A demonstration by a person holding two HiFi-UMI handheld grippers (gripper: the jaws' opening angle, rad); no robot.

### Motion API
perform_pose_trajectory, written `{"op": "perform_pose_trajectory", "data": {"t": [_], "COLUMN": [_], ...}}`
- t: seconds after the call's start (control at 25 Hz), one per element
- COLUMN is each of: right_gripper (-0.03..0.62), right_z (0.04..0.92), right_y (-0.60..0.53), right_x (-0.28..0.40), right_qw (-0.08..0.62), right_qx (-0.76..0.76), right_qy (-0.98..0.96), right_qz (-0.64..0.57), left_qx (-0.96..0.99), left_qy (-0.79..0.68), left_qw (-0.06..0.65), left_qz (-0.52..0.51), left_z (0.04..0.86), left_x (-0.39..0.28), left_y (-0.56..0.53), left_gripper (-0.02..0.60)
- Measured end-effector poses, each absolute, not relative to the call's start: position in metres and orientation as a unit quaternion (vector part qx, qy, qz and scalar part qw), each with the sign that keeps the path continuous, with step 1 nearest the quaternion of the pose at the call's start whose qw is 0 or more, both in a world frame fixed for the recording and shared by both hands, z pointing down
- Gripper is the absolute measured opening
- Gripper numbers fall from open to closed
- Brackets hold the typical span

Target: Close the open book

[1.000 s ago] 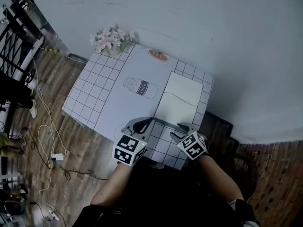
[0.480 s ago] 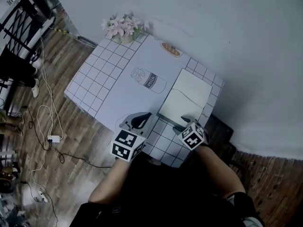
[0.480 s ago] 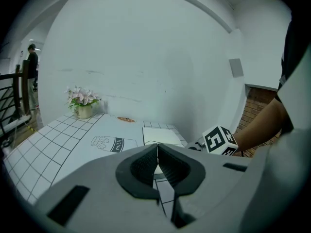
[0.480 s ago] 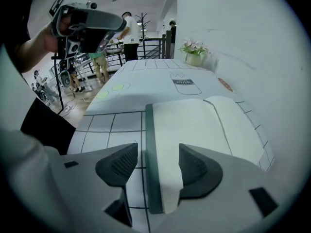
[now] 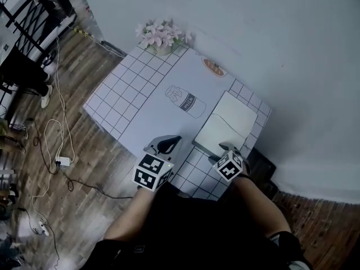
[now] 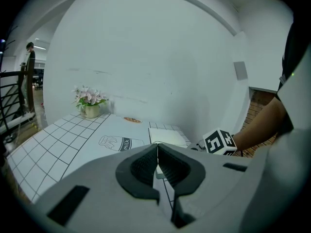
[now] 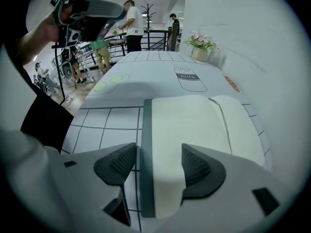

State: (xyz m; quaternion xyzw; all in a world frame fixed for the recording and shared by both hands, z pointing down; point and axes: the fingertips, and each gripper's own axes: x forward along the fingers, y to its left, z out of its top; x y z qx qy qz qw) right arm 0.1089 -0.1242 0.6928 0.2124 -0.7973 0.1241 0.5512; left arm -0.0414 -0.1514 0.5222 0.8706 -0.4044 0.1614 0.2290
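Observation:
The open book (image 5: 228, 125) lies flat on the table's right side, white pages up, with a dark cover edge nearest me. My right gripper (image 5: 225, 148) points steeply down at that near edge. Its jaws have just been opening; in the right gripper view they (image 7: 158, 161) stand apart astride the book's (image 7: 194, 120) cover edge and page, pads not pressing. My left gripper (image 5: 169, 144) hovers left of the book by the table's front edge. Its pads (image 6: 157, 154) meet with nothing between them. The book (image 6: 167, 136) and the right gripper's marker cube (image 6: 218, 142) show beyond it.
The gridded tablecloth (image 5: 129, 94) carries a milk bottle print (image 5: 185, 101) and an orange print (image 5: 214, 67). A flower pot (image 5: 161, 38) stands at the far corner against the wall. Cables and a power strip (image 5: 62, 162) lie on the wooden floor. People (image 7: 131, 18) stand far behind.
My right gripper has sunk onto the book's near edge and its jaws stand wider. The left gripper has shifted slightly along the table's front edge, still shut.

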Motion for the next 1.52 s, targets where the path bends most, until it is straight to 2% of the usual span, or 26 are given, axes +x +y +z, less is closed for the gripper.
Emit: {"op": "perform_pose_trajectory", "data": {"t": [0.4,0.48,1.12,1.24,1.36,1.52], "right_gripper": [0.267,0.241,0.206,0.169,0.024,0.005], "right_z": [0.692,0.691,0.694,0.693,0.691,0.691], "right_y": [-0.129,-0.131,-0.125,-0.124,-0.120,-0.115], "right_x": [0.108,0.110,0.102,0.103,0.102,0.099], "right_qw": [0.560,0.560,0.618,0.610,0.597,0.593], "right_qx": [0.201,0.192,0.144,0.142,0.138,0.131], "right_qy": [-0.797,-0.798,-0.771,-0.777,-0.785,-0.789], "right_qz": [0.110,0.110,0.058,0.066,0.094,0.093], "left_qx": [0.877,0.878,0.883,0.883,0.883,0.883], "left_qy": [-0.379,-0.371,-0.353,-0.353,-0.354,-0.356], "left_qw": [0.238,0.241,0.244,0.245,0.245,0.246], "left_qz": [0.176,0.182,0.190,0.188,0.185,0.180], "left_z": [0.538,0.542,0.542,0.543,0.542,0.541], "left_x": [-0.032,-0.029,-0.027,-0.028,-0.030,-0.031], "left_y": [-0.152,-0.149,-0.139,-0.140,-0.143,-0.148], "left_gripper": [0.009,0.009,0.009,0.009,0.009,0.009]}}
